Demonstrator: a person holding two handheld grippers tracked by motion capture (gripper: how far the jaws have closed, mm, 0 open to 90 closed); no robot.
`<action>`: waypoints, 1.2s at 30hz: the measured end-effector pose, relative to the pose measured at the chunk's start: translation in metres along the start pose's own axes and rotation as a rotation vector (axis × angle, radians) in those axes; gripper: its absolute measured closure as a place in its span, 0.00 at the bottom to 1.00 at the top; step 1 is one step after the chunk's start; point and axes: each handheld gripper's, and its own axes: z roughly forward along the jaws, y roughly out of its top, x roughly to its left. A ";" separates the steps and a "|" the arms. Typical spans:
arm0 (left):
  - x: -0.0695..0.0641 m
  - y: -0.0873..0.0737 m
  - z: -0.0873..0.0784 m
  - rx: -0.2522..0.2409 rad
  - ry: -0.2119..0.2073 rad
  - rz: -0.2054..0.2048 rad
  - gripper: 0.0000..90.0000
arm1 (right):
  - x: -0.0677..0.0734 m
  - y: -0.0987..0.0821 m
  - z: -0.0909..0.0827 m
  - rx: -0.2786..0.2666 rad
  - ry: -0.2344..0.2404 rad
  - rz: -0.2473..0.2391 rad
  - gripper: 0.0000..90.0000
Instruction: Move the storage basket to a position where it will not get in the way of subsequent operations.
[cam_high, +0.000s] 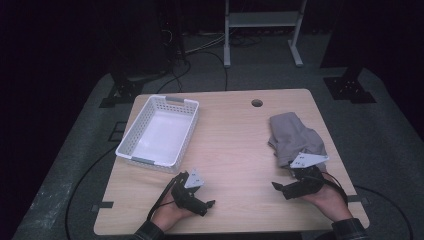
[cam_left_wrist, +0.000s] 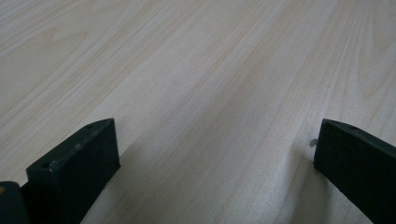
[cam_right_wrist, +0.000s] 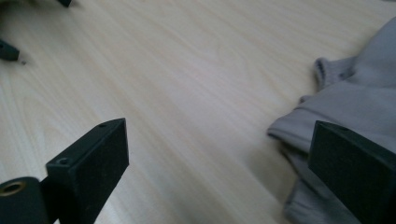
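cloth (cam_high: 295, 137): a grey crumpled heap sat near the right edge of the tabletop (cam_high: 235, 145), closer to the near right corner than the far one. Looked soft and floppy to me, so it'd probably sag and trail when lifted.

right gripper (cam_high: 286, 189): jaws were apart, nothing between them. It hovered just beside the cloth's near end; in the right gripper view one jaw overlapped the cloth's edge, the other was over bare wood.

left gripper (cam_high: 209, 204): also apart and holding nothing, down by the near edge, left of the middle, over bare wood in the left gripper view.

basket (cam_high: 134, 131): white, sat at the far left corner, well apart from the cloth.

risk 1: pinching just one thin fold, so the rest would unravel and drag across the tabletop.

risk 2: cloth sat near the right edge, so a sideways nudge could've pushed it off.

risk 3: a dangling tail might've caught the basket's rim instead of dropping in.
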 end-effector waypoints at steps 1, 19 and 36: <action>0.001 0.000 0.000 0.003 -0.006 0.010 0.00 | -0.005 0.004 -0.004 -0.022 -0.016 0.004 0.10; 0.006 -0.002 -0.002 -0.001 -0.026 0.025 0.00 | -0.055 0.027 -0.002 -0.075 -0.134 0.083 0.14; 0.007 -0.002 -0.002 0.001 -0.025 0.027 0.00 | -0.078 0.027 0.018 -0.020 -0.185 0.095 0.14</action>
